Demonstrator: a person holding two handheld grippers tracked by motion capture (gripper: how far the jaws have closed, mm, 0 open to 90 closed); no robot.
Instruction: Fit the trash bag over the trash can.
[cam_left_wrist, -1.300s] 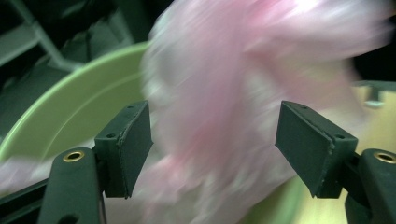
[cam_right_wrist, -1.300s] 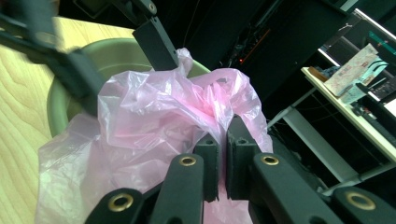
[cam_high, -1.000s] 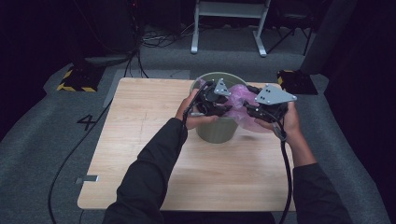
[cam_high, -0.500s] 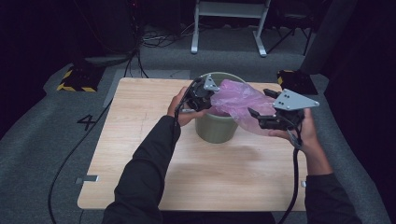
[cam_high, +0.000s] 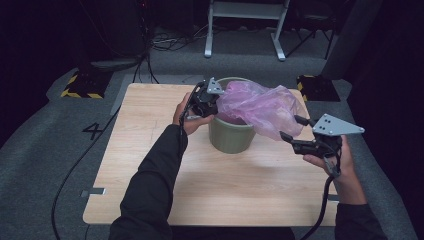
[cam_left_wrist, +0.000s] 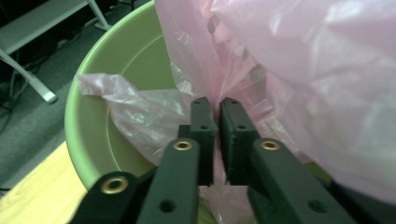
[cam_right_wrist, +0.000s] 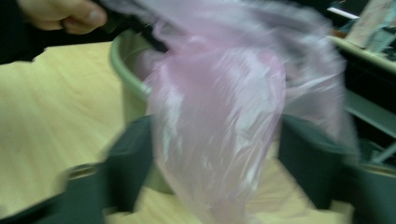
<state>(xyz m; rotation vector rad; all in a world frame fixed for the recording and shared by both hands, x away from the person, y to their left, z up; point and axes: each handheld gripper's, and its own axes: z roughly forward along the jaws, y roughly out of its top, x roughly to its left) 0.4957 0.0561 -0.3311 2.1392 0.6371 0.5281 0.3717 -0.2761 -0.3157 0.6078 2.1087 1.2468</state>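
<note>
Dark sleeves, black hand-held grippers

Both grippers, left gripper (cam_high: 216, 100) and right gripper (cam_high: 292, 129), have black jaws with brass-coloured screws, grey three-cornered top plates and trailing black cables.

I see a thin, crinkled, glossy pink plastic bag (cam_high: 260, 107), a smooth matt green plastic bin (cam_high: 231, 136), and a pale wood-grain worktop (cam_high: 150, 130).

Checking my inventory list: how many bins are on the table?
1. A green bin stands on the wooden table toward its far edge, with a pink plastic bag draped over its rim. Nothing on the table looks large enough to hide another.
</note>
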